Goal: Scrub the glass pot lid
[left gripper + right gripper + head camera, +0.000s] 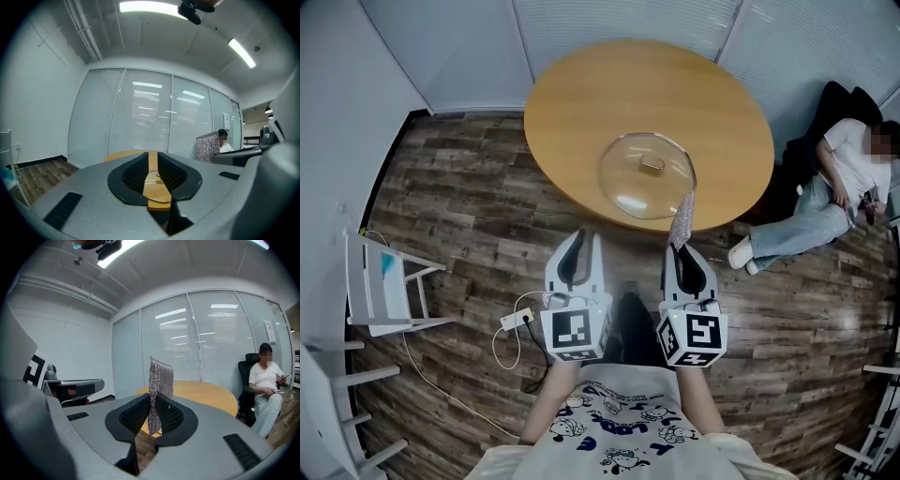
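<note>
— Glass pot lid [647, 175]: where?
— Flat on the round wooden table [581, 103], knob [652, 165] up, close to the near edge and a little right of the middle.

— Nearest to it?
— Silvery mesh scouring cloth [682, 220], standing upright, top end across the lid's near right rim in the head view. Touching or just above: cannot tell.

— Held by?
— Right claw [677, 251], clamped on the cloth's lower part, just short of the table's near edge, over the floor [469, 187].

— And the other one?
— Left claw [578, 236], beside the right one, also off the near edge. Jaws a narrow slit apart, gripping nothing; only table wood and a bit of the lid's rim visible through the slit.

— Farther out?
— Dark plank floor all round. Seated person [834, 187] beyond the table's right edge. White stand [380, 281] far to the left. Power strip [514, 319] with its cord on the floor, left of the left claw.
</note>
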A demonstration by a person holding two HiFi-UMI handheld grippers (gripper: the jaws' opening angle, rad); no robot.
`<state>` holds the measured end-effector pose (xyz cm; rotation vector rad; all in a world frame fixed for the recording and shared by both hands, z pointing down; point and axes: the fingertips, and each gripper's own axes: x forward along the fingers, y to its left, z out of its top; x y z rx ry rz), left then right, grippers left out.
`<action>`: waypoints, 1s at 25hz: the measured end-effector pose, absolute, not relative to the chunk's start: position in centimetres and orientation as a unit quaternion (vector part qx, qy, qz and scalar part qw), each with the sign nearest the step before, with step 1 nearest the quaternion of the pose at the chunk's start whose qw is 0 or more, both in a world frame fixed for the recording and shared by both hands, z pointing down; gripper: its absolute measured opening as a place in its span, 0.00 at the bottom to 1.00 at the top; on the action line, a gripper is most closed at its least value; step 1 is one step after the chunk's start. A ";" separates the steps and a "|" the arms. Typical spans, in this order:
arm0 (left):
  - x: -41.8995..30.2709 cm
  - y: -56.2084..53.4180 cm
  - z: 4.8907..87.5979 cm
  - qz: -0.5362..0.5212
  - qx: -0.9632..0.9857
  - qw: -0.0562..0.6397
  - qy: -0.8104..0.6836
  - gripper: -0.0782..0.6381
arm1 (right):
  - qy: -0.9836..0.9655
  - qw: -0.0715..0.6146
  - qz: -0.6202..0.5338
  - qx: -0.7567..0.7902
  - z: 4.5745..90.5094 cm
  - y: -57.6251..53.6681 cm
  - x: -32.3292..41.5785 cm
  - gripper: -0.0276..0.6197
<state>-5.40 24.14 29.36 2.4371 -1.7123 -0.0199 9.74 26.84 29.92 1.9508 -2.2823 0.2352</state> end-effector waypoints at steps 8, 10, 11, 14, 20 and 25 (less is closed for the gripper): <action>-4.6 20.4 29.7 -0.001 0.807 0.083 -0.584 0.20 | -0.766 0.075 0.081 0.633 30.5 22.9 10.5 0.13; -4.1 19.3 29.8 -0.001 0.806 0.084 -0.586 0.20 | -0.768 0.078 0.081 0.631 30.7 21.8 10.9 0.13; -3.8 18.7 29.8 -0.001 0.806 0.084 -0.586 0.20 | -0.768 0.079 0.081 0.630 30.7 21.2 11.1 0.13; -3.1 17.1 30.1 0.002 0.804 0.087 -0.588 0.20 | -0.770 0.084 0.084 0.627 31.1 19.6 11.8 0.13; -2.3 14.3 30.5 0.012 0.797 0.093 -0.597 0.20 | -0.779 0.090 0.094 0.613 31.5 16.3 12.4 0.13; -2.1 12.1 30.8 0.020 0.785 0.098 -0.611 0.20 | -0.792 0.094 0.099 0.596 31.7 13.5 12.6 0.13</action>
